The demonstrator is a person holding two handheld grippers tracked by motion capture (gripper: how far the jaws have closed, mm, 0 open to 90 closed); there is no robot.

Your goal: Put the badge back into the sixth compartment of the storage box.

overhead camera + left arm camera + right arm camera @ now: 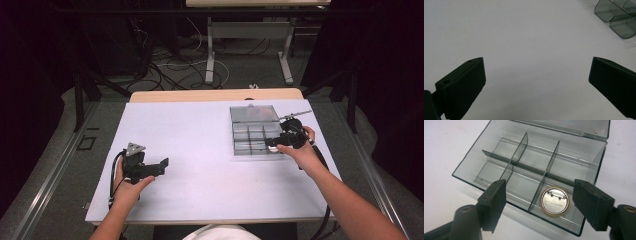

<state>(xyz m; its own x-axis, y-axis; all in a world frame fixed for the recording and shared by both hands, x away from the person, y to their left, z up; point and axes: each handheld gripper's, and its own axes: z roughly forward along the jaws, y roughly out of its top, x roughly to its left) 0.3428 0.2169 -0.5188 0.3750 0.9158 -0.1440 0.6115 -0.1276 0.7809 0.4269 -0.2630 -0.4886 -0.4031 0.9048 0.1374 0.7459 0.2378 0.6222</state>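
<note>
My right hand-held gripper (pixel 539 200) hangs over the near rim of the clear organiser box (pixel 474 160) — jaws set well apart, nothing between the pads. In the right gripper view the box sits just ahead of and below the jaws, lid (pixel 564 126) swung back flat beyond it. Dividers split the box into two rows of three compartments.

The pin badge (pixel 555 201) lies in the near-row compartment closest to my right-hand jaw, face down (metal back and pin clasp up, gold rim visible all round). It rests flat on the compartment floor, just beside that jaw but not touching it; the other jaw stands across the middle near compartment. The remaining five compartments look bare from this angle.

High view: right hand-held gripper (pixel 274 142) at the edge of the box (pixel 256 131) nearest my right hand, jaws pointing across the box. Badge too small to make out there.

Left hand-held gripper (pixel 161 165) is well apart from the box, held low above the white desk (pixel 200 150) — jaws spread wide, holding nothing. In the left gripper view there is bare desk surface between and ahead of the two jaws, and a corner of the box (pixel 619 17) shows far ahead and off toward the right-hand jaw. I cannot tell whether the jaw tips touch the desk.

Left hand (pixel 127 187) grips the handle from behind.
</note>
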